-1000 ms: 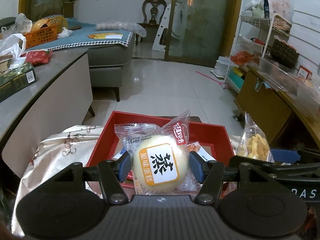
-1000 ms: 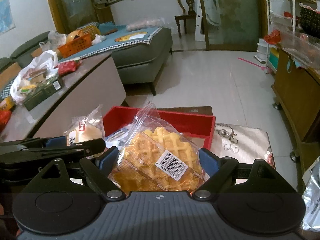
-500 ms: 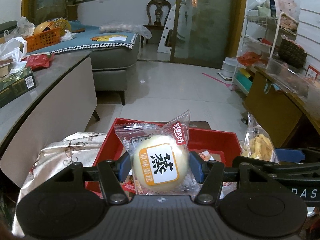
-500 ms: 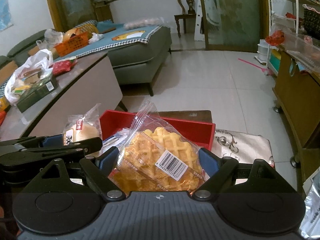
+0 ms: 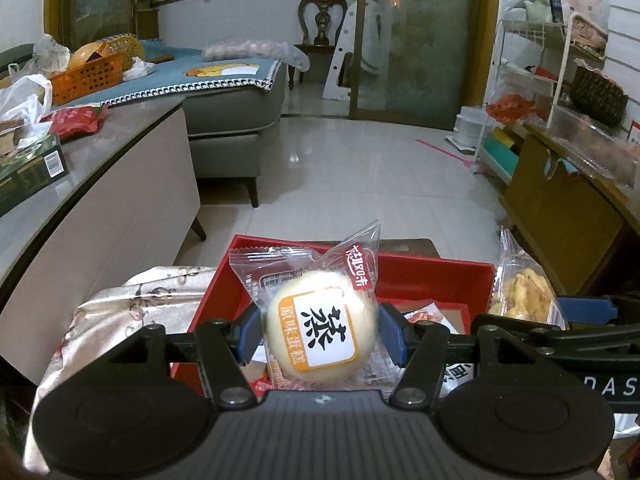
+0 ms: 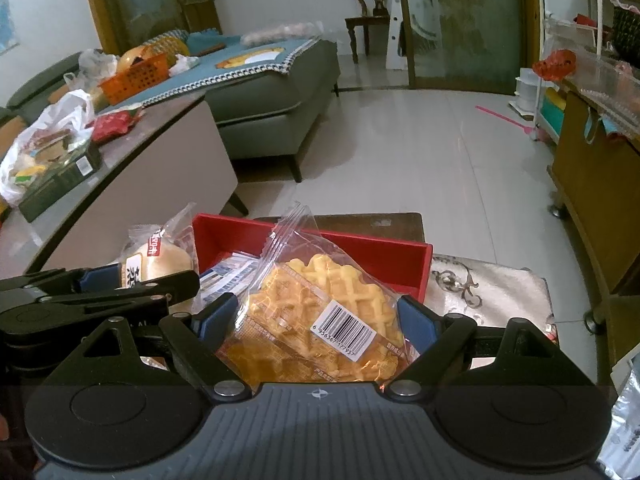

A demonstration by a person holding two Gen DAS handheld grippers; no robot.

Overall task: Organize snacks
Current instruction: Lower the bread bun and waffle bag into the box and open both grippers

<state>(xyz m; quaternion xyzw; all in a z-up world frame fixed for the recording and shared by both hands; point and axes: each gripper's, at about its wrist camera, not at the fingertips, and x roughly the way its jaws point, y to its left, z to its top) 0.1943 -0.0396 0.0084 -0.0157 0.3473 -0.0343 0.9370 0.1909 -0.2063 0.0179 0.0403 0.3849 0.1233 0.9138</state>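
My left gripper (image 5: 318,332) is shut on a wrapped round steamed cake (image 5: 320,326), pale yellow with an orange-and-white label, held above the near part of a red tray (image 5: 432,276). My right gripper (image 6: 314,322) is shut on a clear-wrapped waffle (image 6: 320,312) with a barcode sticker, held above the same red tray (image 6: 372,256). In the right wrist view the left gripper with the cake (image 6: 158,264) is at the left. In the left wrist view the waffle (image 5: 520,294) shows at the right. Several snack packets (image 6: 228,276) lie in the tray.
The tray sits on a low table with a silver patterned cloth (image 5: 132,308). A grey counter (image 5: 92,184) with bags and a box runs along the left. A sofa (image 5: 232,120) is behind it. A wooden cabinet (image 5: 560,216) and white rack (image 5: 532,80) stand right.
Both grippers have risen and pulled back a little with their snacks held; the tray appears lower and smaller in both views. Grips are unchanged.
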